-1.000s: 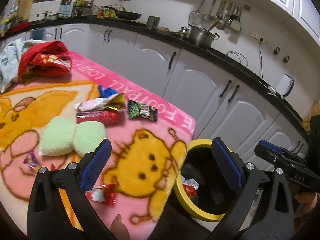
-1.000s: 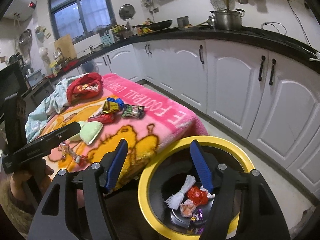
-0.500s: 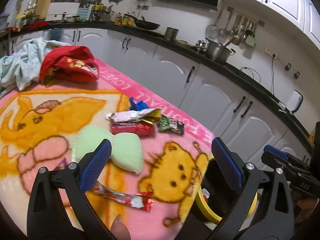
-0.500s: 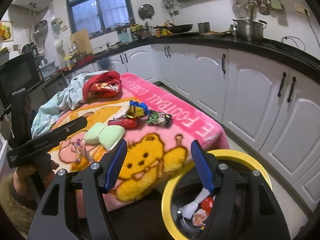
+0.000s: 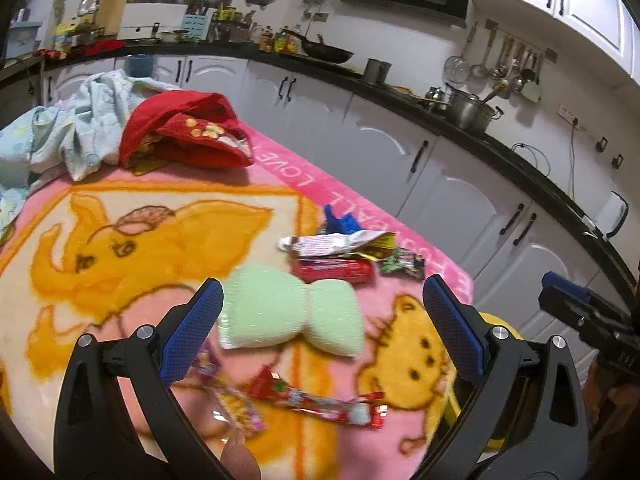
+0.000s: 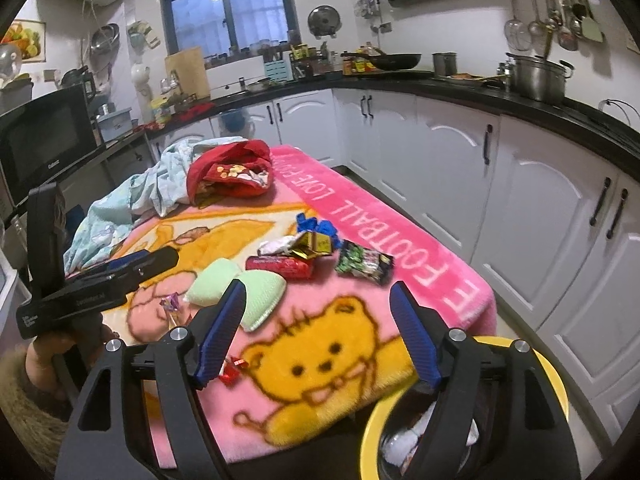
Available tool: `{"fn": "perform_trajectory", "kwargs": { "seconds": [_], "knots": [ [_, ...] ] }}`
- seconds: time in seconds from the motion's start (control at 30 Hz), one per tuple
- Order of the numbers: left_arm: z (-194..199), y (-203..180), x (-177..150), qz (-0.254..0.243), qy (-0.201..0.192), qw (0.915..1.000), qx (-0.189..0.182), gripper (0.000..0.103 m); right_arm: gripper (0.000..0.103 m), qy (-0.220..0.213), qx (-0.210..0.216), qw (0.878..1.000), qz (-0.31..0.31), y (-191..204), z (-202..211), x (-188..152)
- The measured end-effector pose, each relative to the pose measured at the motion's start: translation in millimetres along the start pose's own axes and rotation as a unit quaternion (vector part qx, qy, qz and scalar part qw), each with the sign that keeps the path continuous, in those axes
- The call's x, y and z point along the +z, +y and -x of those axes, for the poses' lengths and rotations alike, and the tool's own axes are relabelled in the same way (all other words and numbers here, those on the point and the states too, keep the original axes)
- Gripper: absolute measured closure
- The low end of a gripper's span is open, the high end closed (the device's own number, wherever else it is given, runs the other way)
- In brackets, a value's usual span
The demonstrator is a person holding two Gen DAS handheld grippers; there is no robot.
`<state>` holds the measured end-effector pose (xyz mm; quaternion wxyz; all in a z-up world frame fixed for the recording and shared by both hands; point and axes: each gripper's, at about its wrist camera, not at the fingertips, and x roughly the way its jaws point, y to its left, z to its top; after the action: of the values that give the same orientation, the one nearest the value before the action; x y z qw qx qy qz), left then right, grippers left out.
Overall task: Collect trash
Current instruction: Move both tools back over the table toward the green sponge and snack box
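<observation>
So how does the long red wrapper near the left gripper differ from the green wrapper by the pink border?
The long red wrapper is a thin strip; the green wrapper is short and wide. The red one lies alone beside the left gripper, the green one farther off, next to a pile of wrappers. Both lie flat on the blanket.

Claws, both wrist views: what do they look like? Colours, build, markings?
Both alike: the left claw and right claw have black skeletal plastic arms with cut-outs, silver pivot bolts and blue textured finger pads. The left handle body carries small white lettering, unreadable. No cables or sleeves visible.
</observation>
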<state>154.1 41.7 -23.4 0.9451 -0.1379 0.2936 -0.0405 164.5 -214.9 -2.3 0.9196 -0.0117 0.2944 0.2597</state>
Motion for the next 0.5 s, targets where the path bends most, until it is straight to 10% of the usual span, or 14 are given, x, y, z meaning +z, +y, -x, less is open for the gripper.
{"fn": "perform_trajectory", "kwargs": {
  "seconds": [0.5],
  "knots": [
    [-50.4, 47.1, 10.9, 0.013, 0.080, 0.9966, -0.007, 0.011, 0.016, 0.043, 0.048, 0.998, 0.015, -7.9, -93.8, 37.1]
  ]
}}
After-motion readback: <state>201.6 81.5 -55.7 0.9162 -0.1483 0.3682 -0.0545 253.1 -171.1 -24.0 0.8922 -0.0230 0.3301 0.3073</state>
